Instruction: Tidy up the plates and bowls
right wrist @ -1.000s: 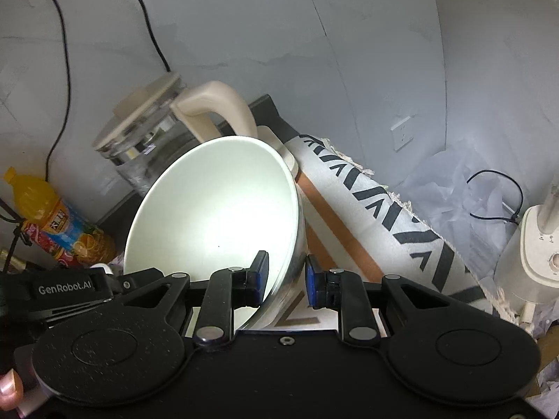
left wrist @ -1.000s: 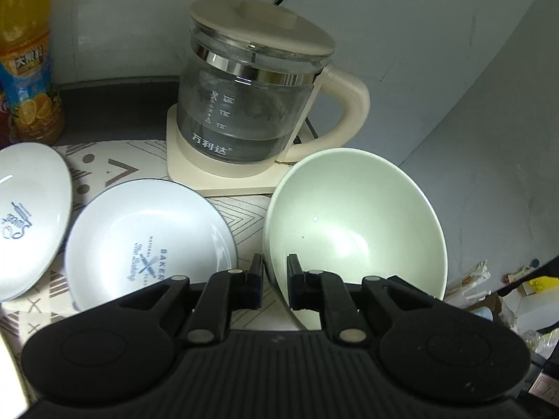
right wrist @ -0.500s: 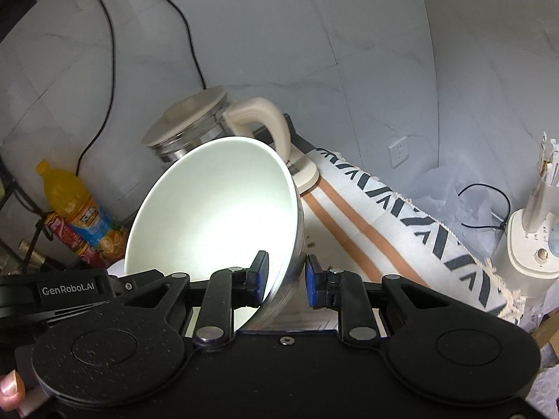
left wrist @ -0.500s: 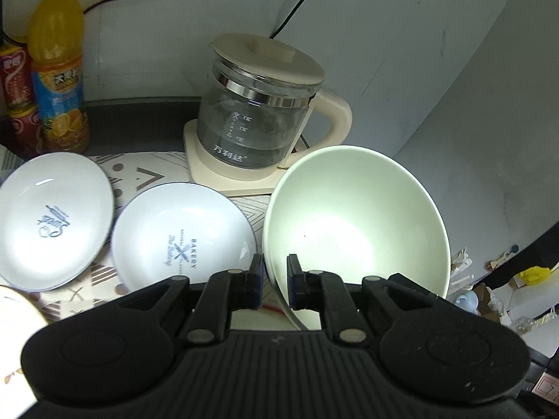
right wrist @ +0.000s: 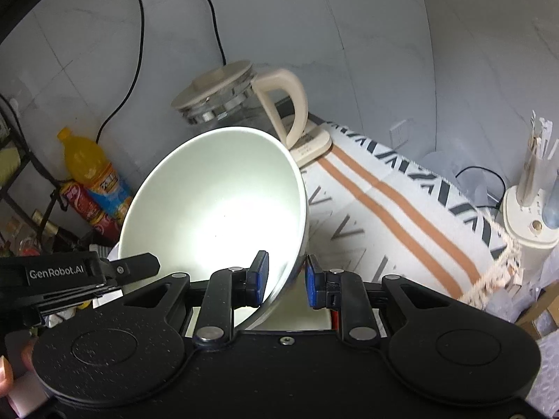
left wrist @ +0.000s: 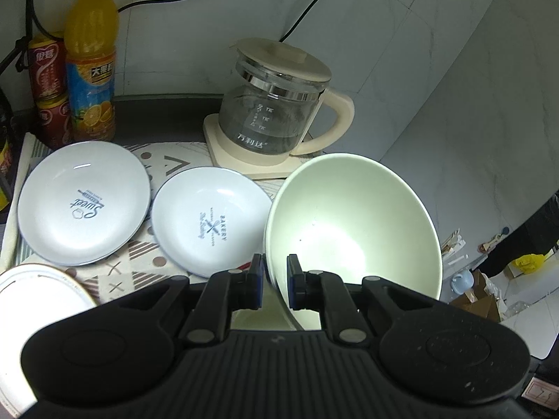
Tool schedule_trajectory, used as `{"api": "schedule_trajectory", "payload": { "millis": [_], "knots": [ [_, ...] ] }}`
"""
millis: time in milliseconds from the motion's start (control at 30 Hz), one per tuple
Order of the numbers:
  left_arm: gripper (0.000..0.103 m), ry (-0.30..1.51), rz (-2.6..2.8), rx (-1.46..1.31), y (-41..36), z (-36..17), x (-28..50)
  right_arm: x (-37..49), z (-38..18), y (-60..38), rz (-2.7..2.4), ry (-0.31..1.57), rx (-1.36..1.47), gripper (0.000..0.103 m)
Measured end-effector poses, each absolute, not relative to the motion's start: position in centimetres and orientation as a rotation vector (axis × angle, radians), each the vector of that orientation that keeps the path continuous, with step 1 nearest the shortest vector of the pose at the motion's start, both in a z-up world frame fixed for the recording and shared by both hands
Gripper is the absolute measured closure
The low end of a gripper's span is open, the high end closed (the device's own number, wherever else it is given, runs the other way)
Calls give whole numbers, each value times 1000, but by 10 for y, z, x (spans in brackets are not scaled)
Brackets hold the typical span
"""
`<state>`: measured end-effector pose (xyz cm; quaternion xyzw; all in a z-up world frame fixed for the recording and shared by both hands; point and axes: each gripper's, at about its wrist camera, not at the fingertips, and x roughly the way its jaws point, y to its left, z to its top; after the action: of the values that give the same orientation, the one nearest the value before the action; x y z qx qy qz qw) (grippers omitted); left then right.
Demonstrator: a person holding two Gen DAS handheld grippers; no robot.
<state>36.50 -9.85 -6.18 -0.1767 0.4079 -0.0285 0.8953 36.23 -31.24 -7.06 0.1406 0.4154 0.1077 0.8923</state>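
Observation:
A pale green bowl (left wrist: 349, 223) hangs tilted above the table, gripped at its rim from two sides. My left gripper (left wrist: 275, 281) is shut on the near rim. In the right wrist view the same bowl (right wrist: 216, 209) has its rim pinched in my right gripper (right wrist: 286, 279), and the left gripper's body (right wrist: 70, 274) reaches in from the left. Two white blue-rimmed plates lie on the patterned mat: a "Sweet" plate (left wrist: 84, 202) and a "Bakery" plate (left wrist: 209, 223). A gold-rimmed white plate (left wrist: 38, 289) peeks in at the lower left.
A glass kettle (left wrist: 279, 104) on a cream base stands behind the bowl, by the wall. An orange juice bottle (left wrist: 91, 59) and red cans (left wrist: 47, 70) stand at the back left. The striped cloth (right wrist: 384, 202) runs right toward a white appliance (right wrist: 531, 216).
Both grippers have lifted and drawn back from the kettle with the bowl still in them. The kettle looks smaller, and more of the plates and bottles shows.

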Motion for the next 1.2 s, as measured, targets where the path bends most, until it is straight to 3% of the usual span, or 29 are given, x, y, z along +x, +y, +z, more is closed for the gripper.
{"api": "schedule_trajectory", "payload": {
  "millis": [1067, 1200],
  "knots": [
    [92, 1009, -53, -353, -83, -114, 352, 340, -119, -286, 197, 1031, 211, 80],
    [89, 1022, -73, -331, -86, -115, 354, 342, -117, -286, 201, 1028, 212, 75]
  ]
}}
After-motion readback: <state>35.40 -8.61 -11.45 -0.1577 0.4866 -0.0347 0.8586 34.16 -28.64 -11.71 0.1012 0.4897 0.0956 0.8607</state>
